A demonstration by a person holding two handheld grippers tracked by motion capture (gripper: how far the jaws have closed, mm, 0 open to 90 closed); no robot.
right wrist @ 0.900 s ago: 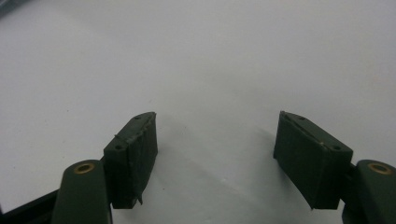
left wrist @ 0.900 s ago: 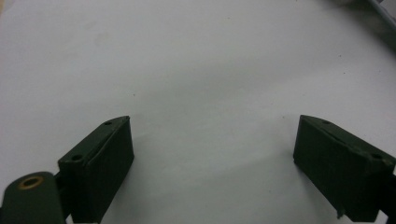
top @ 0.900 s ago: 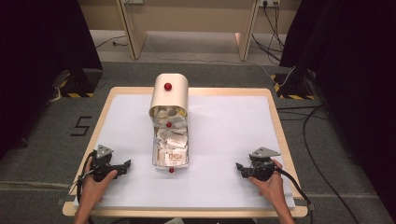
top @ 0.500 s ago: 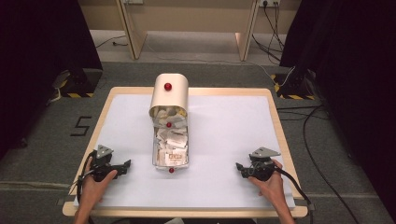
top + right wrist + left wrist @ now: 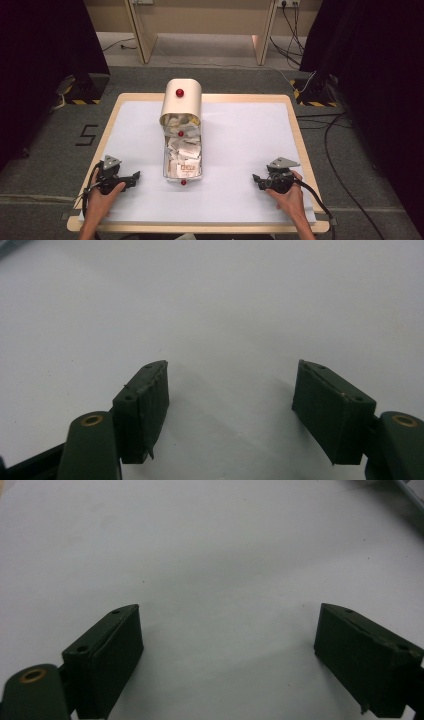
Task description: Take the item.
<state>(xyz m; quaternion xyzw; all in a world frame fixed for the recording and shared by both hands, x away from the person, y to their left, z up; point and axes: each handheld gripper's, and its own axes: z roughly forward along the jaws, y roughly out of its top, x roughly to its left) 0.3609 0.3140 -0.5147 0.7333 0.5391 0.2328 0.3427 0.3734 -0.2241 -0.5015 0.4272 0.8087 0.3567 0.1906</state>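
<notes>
A beige metal box (image 5: 182, 101) with a rounded cover and a red knob stands at the table's far middle. Its drawer (image 5: 183, 174) is pulled out toward me and holds several white packets (image 5: 182, 152); a red knob sits on the drawer's front. My left gripper (image 5: 135, 178) rests on the white table surface left of the drawer, jaws open and bare (image 5: 227, 650). My right gripper (image 5: 256, 179) rests on the table to the drawer's right, also open with only white tabletop between its pads (image 5: 230, 400). A hand holds each gripper near the front edge.
The table (image 5: 250, 135) has a white top with a wooden rim. A cable (image 5: 320, 205) trails from the right gripper over the front right corner. Dark curtains, floor cables and wooden furniture legs lie beyond the table.
</notes>
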